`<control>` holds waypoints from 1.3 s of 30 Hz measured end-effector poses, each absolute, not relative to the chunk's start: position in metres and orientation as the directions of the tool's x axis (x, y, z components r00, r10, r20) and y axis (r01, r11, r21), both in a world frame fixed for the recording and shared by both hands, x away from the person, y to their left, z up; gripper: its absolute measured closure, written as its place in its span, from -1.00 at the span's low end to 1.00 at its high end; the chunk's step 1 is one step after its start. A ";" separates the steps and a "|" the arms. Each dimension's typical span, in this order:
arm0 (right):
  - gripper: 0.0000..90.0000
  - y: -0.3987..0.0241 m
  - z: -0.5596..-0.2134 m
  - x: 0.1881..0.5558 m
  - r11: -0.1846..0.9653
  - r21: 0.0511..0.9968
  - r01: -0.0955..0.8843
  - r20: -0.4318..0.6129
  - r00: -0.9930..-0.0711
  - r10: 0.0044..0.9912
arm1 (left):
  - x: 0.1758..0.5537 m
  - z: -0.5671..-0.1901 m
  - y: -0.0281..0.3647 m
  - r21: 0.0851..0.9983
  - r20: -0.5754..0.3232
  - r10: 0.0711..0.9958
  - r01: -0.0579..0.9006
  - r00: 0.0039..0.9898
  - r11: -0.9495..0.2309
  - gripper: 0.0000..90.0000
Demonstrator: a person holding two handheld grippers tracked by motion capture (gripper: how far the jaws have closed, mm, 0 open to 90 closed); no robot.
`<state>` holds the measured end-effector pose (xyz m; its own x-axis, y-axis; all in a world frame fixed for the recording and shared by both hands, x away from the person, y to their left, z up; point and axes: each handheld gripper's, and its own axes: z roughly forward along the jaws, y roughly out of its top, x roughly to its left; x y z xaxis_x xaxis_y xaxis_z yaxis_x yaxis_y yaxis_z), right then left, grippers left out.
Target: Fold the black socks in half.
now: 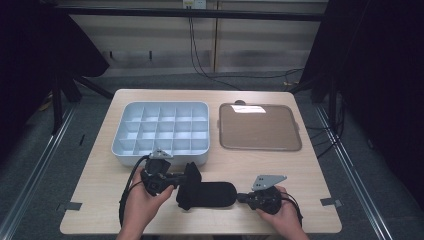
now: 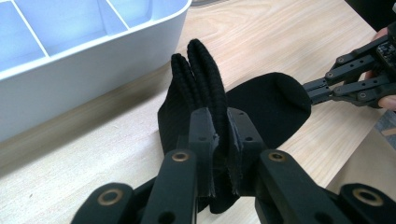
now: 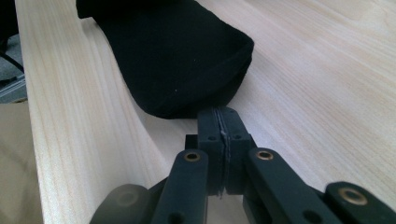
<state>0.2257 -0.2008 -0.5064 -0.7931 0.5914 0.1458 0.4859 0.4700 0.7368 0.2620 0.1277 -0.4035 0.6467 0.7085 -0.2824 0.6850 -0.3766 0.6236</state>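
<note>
A black sock lies flat on the wooden table, near its front edge. My left gripper is shut on the sock's ribbed cuff, which stands folded up between the jaws of that gripper. The foot of the sock stretches away to the rounded toe. My right gripper is shut, its tips right at the toe's edge, and I see no cloth between them. From the left gripper view, the right gripper meets the toe from the right.
A white tray with several empty compartments stands just behind the left hand, and its wall is close to the cuff. A brown flat lid lies to its right. The table's front edge runs just under both hands.
</note>
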 end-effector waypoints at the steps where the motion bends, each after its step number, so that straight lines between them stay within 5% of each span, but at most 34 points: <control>1: 0.97 -0.201 -0.507 0.226 0.469 0.737 0.486 0.146 -0.793 0.592 | 0.262 -0.403 0.127 0.623 -0.281 0.706 0.683 0.650 -0.381 0.81; 39: 0.99 -0.199 -0.507 0.225 0.470 0.741 0.479 0.144 -0.798 0.585 | 0.262 -0.420 0.059 0.581 -0.286 0.623 0.649 0.728 -0.492 0.81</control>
